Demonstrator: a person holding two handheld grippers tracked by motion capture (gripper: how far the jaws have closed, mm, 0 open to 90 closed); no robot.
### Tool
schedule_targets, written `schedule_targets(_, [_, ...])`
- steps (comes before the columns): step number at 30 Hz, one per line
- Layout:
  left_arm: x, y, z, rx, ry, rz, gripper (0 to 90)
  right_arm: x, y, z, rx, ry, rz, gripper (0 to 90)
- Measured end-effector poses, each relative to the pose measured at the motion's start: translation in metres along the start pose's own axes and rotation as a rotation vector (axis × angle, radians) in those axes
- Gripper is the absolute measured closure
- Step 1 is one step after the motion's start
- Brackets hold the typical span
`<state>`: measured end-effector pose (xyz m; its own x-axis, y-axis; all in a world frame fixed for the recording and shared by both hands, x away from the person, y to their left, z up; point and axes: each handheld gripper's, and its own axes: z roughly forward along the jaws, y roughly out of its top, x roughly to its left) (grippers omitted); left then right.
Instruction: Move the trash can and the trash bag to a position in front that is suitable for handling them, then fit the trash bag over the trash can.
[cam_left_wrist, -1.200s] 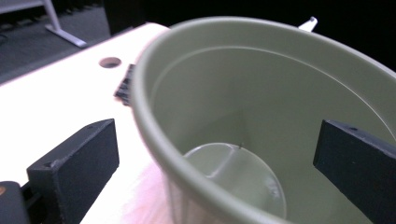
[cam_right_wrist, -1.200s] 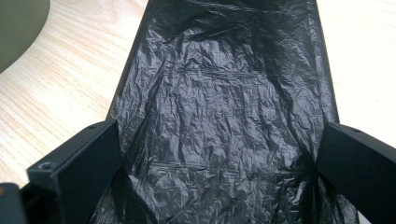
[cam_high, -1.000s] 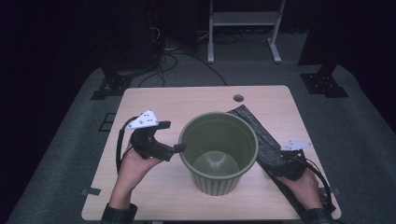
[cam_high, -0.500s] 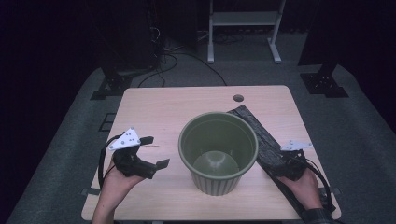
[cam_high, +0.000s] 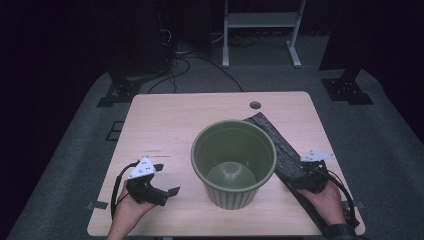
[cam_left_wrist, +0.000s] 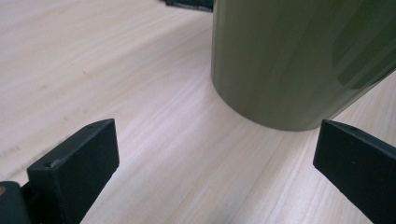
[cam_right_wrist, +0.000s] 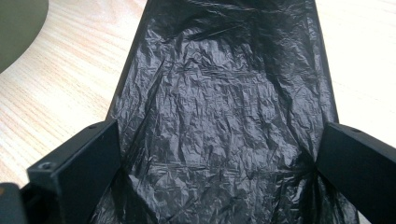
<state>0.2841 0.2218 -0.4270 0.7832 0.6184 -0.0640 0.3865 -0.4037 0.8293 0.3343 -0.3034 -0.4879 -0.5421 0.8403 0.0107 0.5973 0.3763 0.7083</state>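
A green plastic bin (cam_high: 233, 162) stands upright and empty in the middle of the wooden table (cam_high: 170, 125). A flat black plastic bag (cam_high: 280, 150) lies along the table's right side, from behind the bin to the front edge. My left gripper (cam_high: 167, 192) is open near the front left, pointing at the bin's lower wall (cam_left_wrist: 299, 60), with bare wood between its jaws. My right gripper (cam_high: 305, 175) hovers open low over the black bag (cam_right_wrist: 224, 116), its jaws spread across the bag's width.
A round cable hole (cam_high: 255, 105) sits near the table's far edge. Beyond the table are a white metal stand (cam_high: 260, 30), dark equipment bases (cam_high: 120, 92) and cables on grey carpet. The left half of the table is bare wood.
My left gripper has drawn back from the bin's rim toward the front left of the table and dropped lower. The right gripper has stayed over the bag.
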Motion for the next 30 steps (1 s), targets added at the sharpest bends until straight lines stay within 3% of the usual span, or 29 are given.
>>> schedule_targets(7, [0.005, -0.025, 0.02, 0.087, 0.036, -0.001, 0.0, 0.0, 0.0, 0.0, 0.0, -0.005, 0.003, 0.0])
schedule_targets(11, [0.007, -0.031, 0.025, 0.124, 0.047, -0.007, 0.0, 0.0, 0.0, 0.0, 0.0, -0.005, 0.003, 0.0])
schedule_targets(15, [0.005, -0.033, 0.03, 0.172, 0.064, 0.019, 0.0, 0.0, 0.0, 0.0, 0.0, -0.004, 0.002, 0.0])
schedule_targets(23, [0.005, -0.04, 0.037, 0.194, 0.055, 0.021, 0.0, 0.0, 0.0, 0.0, 0.0, -0.002, 0.001, 0.0])
schedule_targets(30, [0.003, -0.043, 0.038, 0.184, 0.075, 0.036, 0.0, 0.0, 0.0, 0.0, -0.002, -0.004, 0.002, 1.0])
